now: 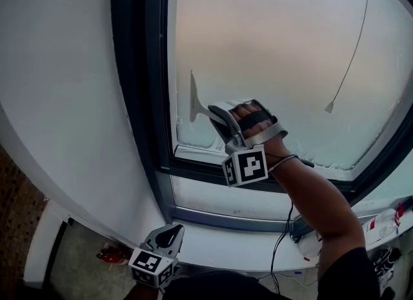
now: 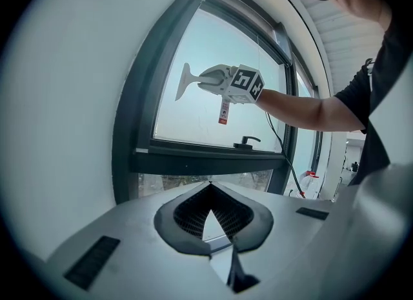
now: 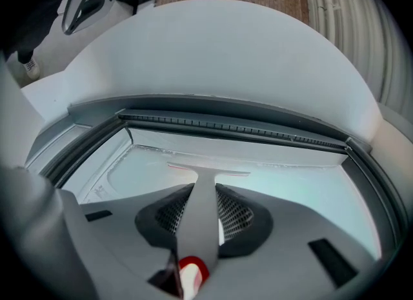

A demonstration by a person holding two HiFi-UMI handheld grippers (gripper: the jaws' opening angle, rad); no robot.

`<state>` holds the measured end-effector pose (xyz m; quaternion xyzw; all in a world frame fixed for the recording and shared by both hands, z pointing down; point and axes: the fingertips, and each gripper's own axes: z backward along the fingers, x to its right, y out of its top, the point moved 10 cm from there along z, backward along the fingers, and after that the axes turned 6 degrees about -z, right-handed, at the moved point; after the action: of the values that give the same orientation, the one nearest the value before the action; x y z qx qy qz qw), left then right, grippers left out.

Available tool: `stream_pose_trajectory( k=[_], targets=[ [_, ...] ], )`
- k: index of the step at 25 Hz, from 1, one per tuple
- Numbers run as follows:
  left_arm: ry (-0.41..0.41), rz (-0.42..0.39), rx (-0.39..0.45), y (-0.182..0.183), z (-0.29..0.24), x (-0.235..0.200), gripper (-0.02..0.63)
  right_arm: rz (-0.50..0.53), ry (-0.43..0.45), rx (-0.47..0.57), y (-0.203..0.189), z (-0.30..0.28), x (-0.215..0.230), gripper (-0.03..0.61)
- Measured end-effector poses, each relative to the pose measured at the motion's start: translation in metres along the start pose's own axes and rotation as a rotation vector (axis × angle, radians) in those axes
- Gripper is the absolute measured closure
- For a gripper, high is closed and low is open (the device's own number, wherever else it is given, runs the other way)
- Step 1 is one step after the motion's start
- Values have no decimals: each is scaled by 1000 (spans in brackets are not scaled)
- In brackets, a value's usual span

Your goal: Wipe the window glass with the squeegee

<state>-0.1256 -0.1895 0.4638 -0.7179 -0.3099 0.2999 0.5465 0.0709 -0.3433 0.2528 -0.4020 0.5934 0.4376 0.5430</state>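
Right gripper [image 1: 216,113], closed on the handle of the squeegee [image 1: 193,100], presents the blade to the window glass [image 1: 277,40] at the pane's lower left corner, just beside the dark frame [image 1: 153,99]. The blade stands upright there and appears to touch the glass.

You can judge progress only loosely. The pane looks evenly hazy, with a pale rim of residue along its lower and left edges, and no clean band stands out from an unwiped one. Reckon the wiping under way, with most of the glass above and to the right probably left to cover.

Your right arm [image 1: 319,202] reaches from the near right, up and across to the left, with the hand [image 1: 257,121] wrapped round the gripper's body. Your left gripper [image 1: 169,234] hangs low at the near edge of the sill [image 1: 219,240]. Its jaws are together on nothing, and it points toward the window.
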Motion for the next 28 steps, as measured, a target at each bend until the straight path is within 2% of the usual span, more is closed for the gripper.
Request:
stream_pose_trajectory(
  k=[11, 18, 28],
  targets=[
    [-66, -21, -33, 15, -26, 25, 614, -5, -8, -38, -34, 48, 2, 491],
    [-129, -45, -25, 17, -46, 44, 614, 8, 3, -130, -69, 80, -3, 491],
    [-185, -65, -33, 20, -65, 74, 614, 32, 10, -192, -107, 128, -6, 491]
  ],
)
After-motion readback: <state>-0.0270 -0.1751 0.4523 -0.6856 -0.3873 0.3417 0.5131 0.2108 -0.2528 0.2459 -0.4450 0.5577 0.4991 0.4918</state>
